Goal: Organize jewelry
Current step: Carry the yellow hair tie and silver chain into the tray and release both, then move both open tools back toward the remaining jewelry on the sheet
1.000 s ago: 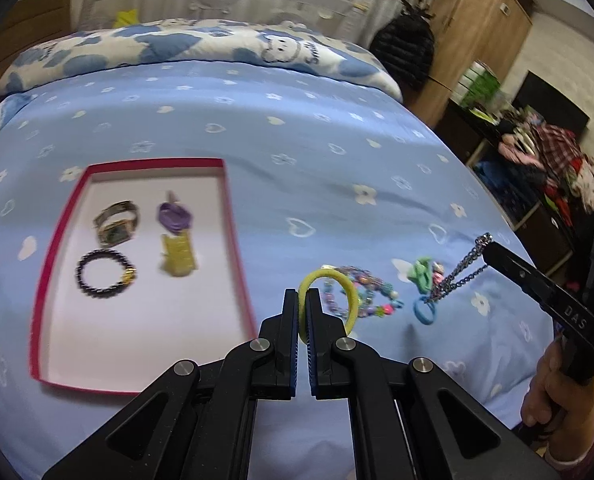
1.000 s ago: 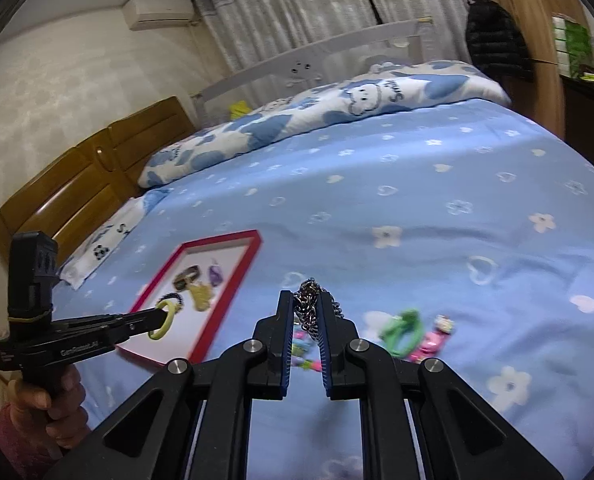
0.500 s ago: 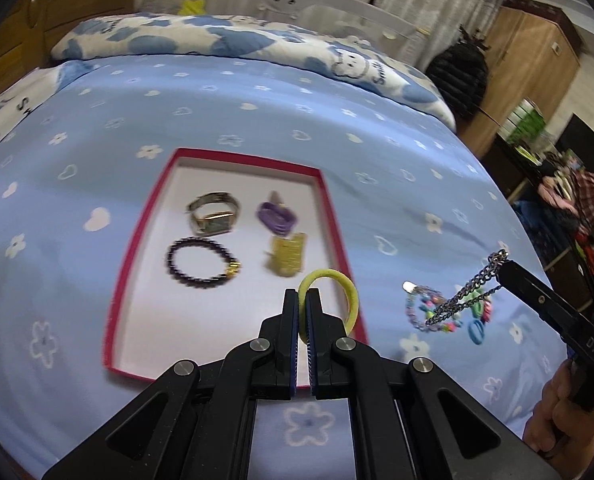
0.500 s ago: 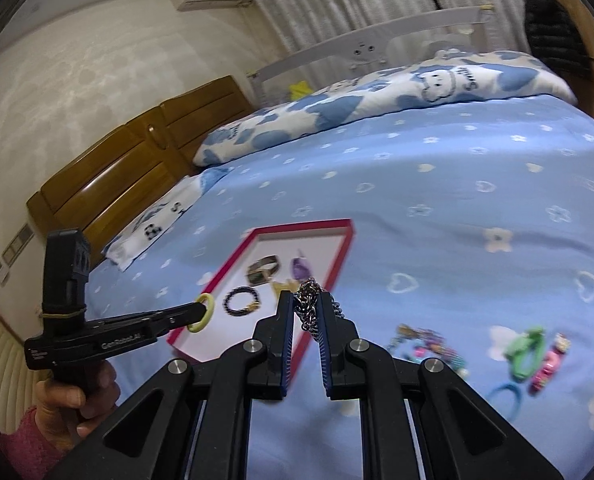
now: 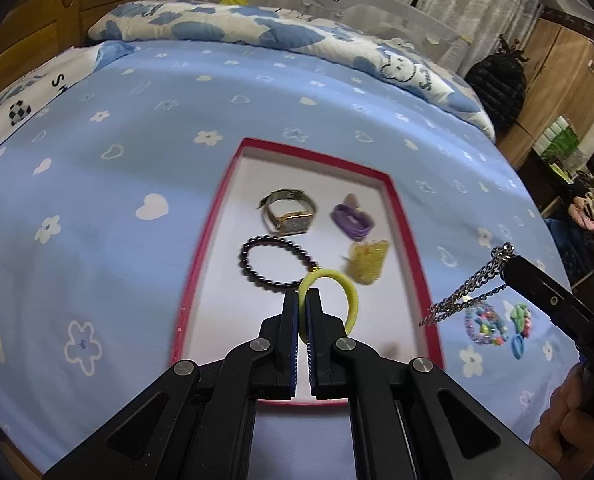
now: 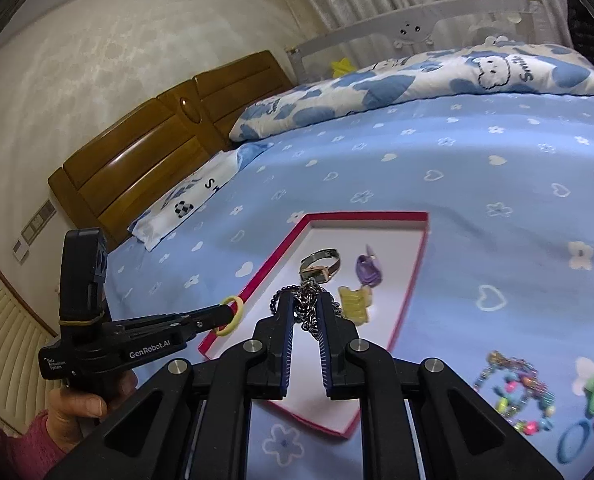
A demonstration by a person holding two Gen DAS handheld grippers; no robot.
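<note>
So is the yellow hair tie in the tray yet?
No. The left gripper holds the hair tie above the tray.

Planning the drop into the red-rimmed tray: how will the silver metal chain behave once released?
The silver metal chain, pinched in the right hand-held gripper, hangs in slack loops, so it is probably floppy and will likely pile up. Being linked metal, it probably won't roll or bounce.

Red-rimmed tray (image 5: 201,248) on the bed holds a watch (image 5: 287,212), dark bead bracelet (image 5: 275,260), purple clip (image 5: 351,218) and yellow clip (image 5: 367,260). Yellow hair tie (image 5: 339,292) and silver chain (image 5: 463,294) hang pinched in fingers. Colourful bead bracelet (image 5: 485,324) lies off-tray at four o'clock.
</note>
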